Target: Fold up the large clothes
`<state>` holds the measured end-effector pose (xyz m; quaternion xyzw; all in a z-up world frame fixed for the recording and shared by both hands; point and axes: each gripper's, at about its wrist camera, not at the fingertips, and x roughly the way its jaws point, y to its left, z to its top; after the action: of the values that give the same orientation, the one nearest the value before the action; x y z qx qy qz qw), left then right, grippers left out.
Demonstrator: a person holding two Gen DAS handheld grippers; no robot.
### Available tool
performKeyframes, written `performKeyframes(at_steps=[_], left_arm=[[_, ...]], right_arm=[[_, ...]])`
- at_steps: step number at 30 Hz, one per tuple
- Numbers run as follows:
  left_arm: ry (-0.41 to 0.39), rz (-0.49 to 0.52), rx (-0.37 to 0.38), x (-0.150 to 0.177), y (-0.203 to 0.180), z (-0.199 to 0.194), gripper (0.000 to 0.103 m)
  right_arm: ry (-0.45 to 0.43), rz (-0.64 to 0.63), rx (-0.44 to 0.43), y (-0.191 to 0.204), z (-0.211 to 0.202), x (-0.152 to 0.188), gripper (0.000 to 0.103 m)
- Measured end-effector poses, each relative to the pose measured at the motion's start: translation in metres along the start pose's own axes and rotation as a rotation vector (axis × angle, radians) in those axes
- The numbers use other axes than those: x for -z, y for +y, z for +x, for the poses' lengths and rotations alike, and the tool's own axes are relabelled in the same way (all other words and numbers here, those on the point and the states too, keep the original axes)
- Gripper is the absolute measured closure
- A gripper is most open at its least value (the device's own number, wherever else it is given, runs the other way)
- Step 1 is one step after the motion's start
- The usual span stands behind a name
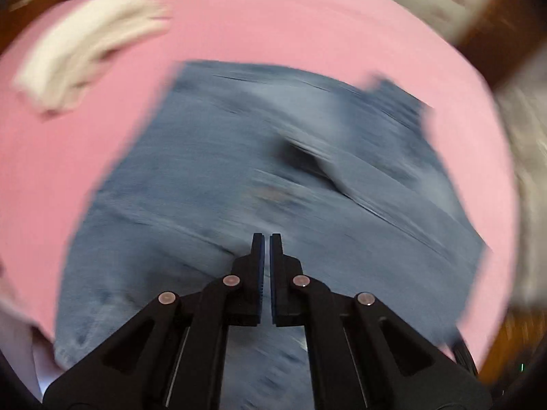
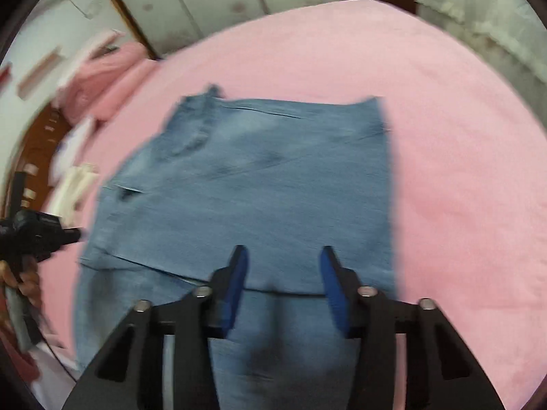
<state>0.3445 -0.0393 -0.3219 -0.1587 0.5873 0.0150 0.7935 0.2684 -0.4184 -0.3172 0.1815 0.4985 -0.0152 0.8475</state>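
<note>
- Left tool (image 1: 266,239) points steeply down, jaws pressed together, empty.
- Right tool (image 2: 282,256) tilts down, jaws spread, nothing between.
- Folded jeans (image 2: 259,184) lie under both, on the pink bed (image 2: 444,136).
- Wooden furniture (image 2: 37,143) beyond.

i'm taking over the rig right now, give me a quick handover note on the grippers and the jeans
Left gripper: shut, nothing between its pads, pointing down over the jeans.
Right gripper: jaws apart, not gripping; it hangs over the near part of the jeans.
Jeans: lying on the pink sheet, already folded into a rough rectangle, with a folded edge crossing just in front of the right gripper. A pale cloth lies apart, further up the sheet.
Done: at least one fold appears in place.
Left: probably one more fold or some smoothing; neither gripper holds cloth, so you must regrip first. Pictures are blurred, so fine detail is unsure.
</note>
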Motion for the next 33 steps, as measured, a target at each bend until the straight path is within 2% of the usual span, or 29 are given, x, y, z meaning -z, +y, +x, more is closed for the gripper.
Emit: performKeyframes(at_steps=[3, 6, 8, 10, 11, 15, 16, 17, 19, 21, 22, 24, 25, 26, 28, 30, 33], left_arm=[[0.082, 0.112, 0.13, 0.012, -0.036, 0.014, 0.103], [0.216, 0.092, 0.2, 0.022, -0.064, 0.05, 0.103], [0.248, 0.071, 0.204, 0.027, -0.071, 0.071, 0.103], [0.295, 0.069, 0.074, 0.028, -0.068, 0.097, 0.103], [0.301, 0.052, 0.063, 0.032, -0.064, 0.097, 0.103], [0.277, -0.125, 0.186, 0.031, -0.019, 0.099, 0.103], [0.269, -0.151, 0.195, 0.03, -0.008, 0.097, 0.103], [0.244, -0.181, 0.178, 0.029, 0.006, 0.094, 0.103], [0.207, -0.209, 0.162, 0.026, 0.021, 0.089, 0.103], [0.149, -0.201, 0.069, 0.021, 0.031, 0.08, 0.103], [0.152, -0.2, 0.071, 0.018, 0.033, 0.079, 0.103], [0.169, -0.206, 0.062, 0.016, 0.031, 0.079, 0.103], [0.177, -0.177, 0.046, 0.016, 0.025, 0.079, 0.103], [0.176, -0.127, 0.025, 0.014, 0.017, 0.077, 0.103], [0.167, -0.051, 0.057, 0.004, 0.0, 0.071, 0.103], [0.16, 0.002, 0.186, 0.004, -0.028, 0.066, 0.103], [0.177, 0.027, 0.25, -0.008, -0.064, 0.083, 0.103]], right_arm=[[0.152, 0.108, -0.148, 0.016, 0.029, -0.006, 0.085], [0.248, 0.171, -0.226, 0.035, 0.06, -0.007, 0.093], [0.285, 0.198, -0.256, 0.038, 0.076, -0.004, 0.094], [0.316, 0.195, -0.223, 0.034, 0.09, -0.006, 0.098], [0.33, 0.184, -0.193, 0.024, 0.091, -0.008, 0.101], [0.298, 0.18, -0.103, -0.037, 0.071, -0.017, 0.102], [0.275, 0.197, -0.012, -0.066, 0.059, -0.018, 0.102], [0.265, 0.215, 0.032, -0.085, 0.051, -0.016, 0.102], [0.245, 0.317, -0.019, -0.126, 0.035, -0.01, 0.103], [0.2, 0.371, 0.026, -0.148, 0.021, -0.01, 0.103], [0.179, 0.351, 0.074, -0.152, 0.013, -0.011, 0.103], [0.149, 0.336, 0.117, -0.151, 0.004, -0.012, 0.103], [0.14, 0.329, 0.133, -0.146, 0.003, -0.013, 0.103], [0.125, 0.318, 0.113, -0.138, 0.001, -0.015, 0.103], [0.101, 0.293, 0.021, -0.103, 0.01, -0.024, 0.103], [0.088, 0.276, -0.082, -0.068, 0.022, -0.037, 0.103], [0.171, 0.224, -0.23, -0.018, 0.064, -0.056, 0.103]])
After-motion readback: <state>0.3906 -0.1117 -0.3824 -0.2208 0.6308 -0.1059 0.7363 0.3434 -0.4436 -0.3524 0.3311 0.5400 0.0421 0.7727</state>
